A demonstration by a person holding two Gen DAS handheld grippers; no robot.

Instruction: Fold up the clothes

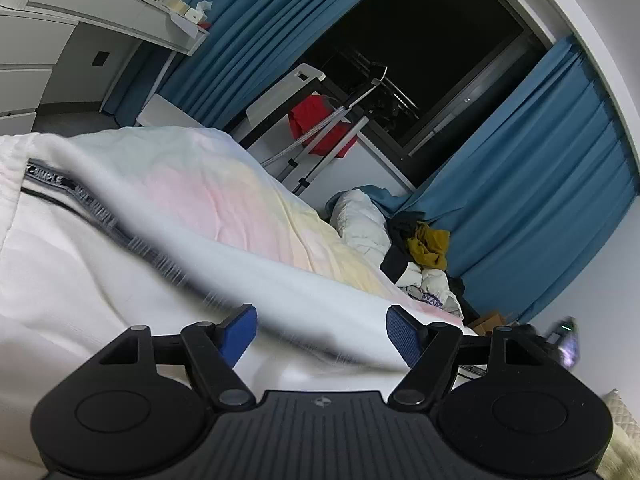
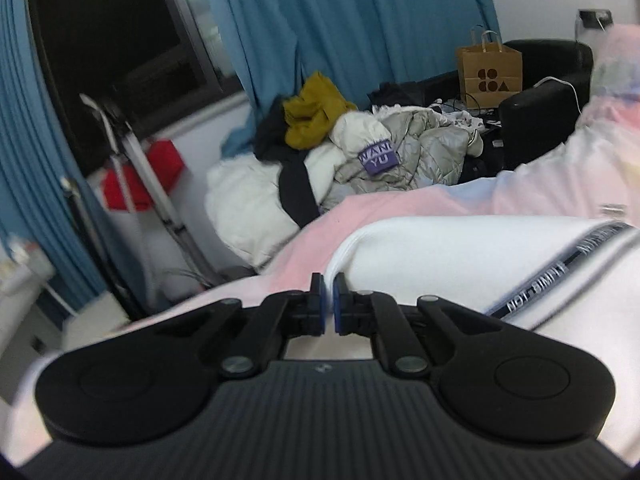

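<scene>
White garment [image 2: 460, 264] with black lettered stripe is spread on pastel bedsheet [image 2: 304, 236], filling lower right of right wrist view. Right gripper [image 2: 329, 304] is closed, blue pads pinching garment's white edge at lower centre. Left gripper [image 1: 322, 334] is held wide open, nothing gripped; blurred garment [image 1: 100, 264] is seen just ahead of its pads across lower left of frame

One white top [image 2: 460, 256], one pink sheet [image 1: 224, 200], two blue curtains [image 1: 260, 20], one brown bag [image 2: 490, 74], one red cloth [image 1: 316, 124], one clothes pile [image 2: 360, 152].
</scene>
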